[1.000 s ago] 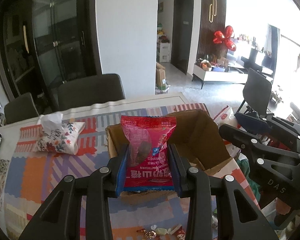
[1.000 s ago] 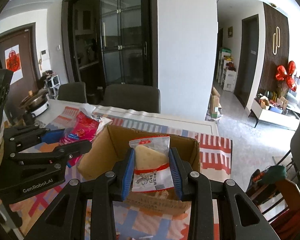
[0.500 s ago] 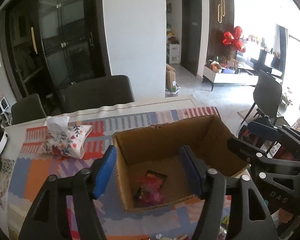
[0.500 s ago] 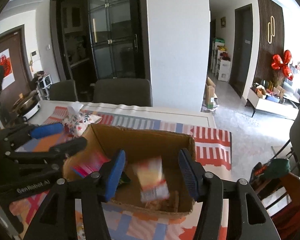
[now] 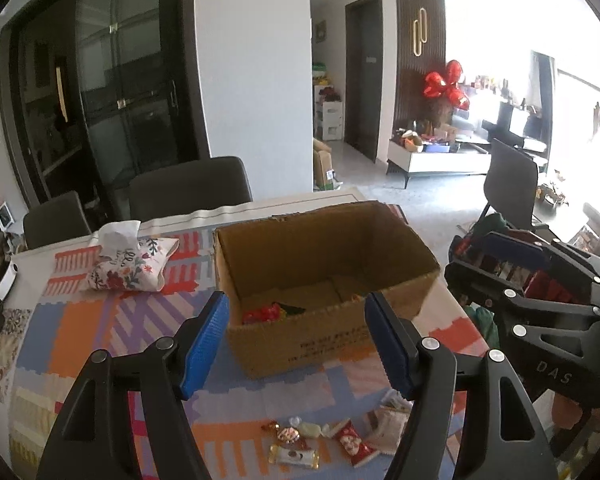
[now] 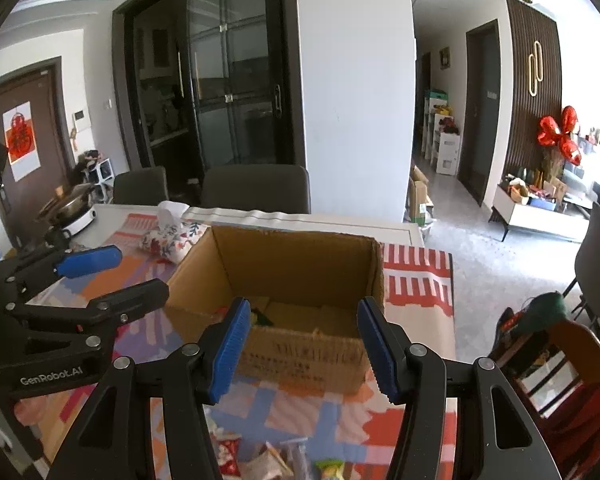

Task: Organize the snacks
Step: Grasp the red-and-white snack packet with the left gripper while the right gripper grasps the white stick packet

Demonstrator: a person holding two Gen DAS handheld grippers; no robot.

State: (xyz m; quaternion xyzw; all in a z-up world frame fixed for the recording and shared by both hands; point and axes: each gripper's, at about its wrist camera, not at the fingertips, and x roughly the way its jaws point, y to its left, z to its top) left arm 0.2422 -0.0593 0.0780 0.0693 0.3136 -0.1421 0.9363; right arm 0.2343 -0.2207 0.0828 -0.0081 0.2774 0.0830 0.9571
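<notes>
An open cardboard box [image 5: 300, 344] stands on the table with its far wall upright; it also shows in the right wrist view [image 6: 300, 352]. A red snack packet [image 5: 262, 314] lies inside it. My left gripper [image 5: 296, 344] is open and empty, held in front of the box. My right gripper [image 6: 302, 344] is open and empty, also in front of the box. Several small wrapped snacks [image 5: 320, 438] lie on the mat near me; more of these snacks [image 6: 268, 460] show at the bottom of the right wrist view.
A floral tissue pouch [image 5: 130, 268] lies at the back left of the patterned table mat [image 5: 80, 320]. Dark chairs [image 5: 188, 188] stand behind the table. A pot [image 6: 70, 210] sits at the far left. A chair with clothes [image 6: 548, 340] stands to the right.
Both grippers opened and dropped their packets into the box, the red one from the left, the pale one from the right. Both then pulled back toward me.
</notes>
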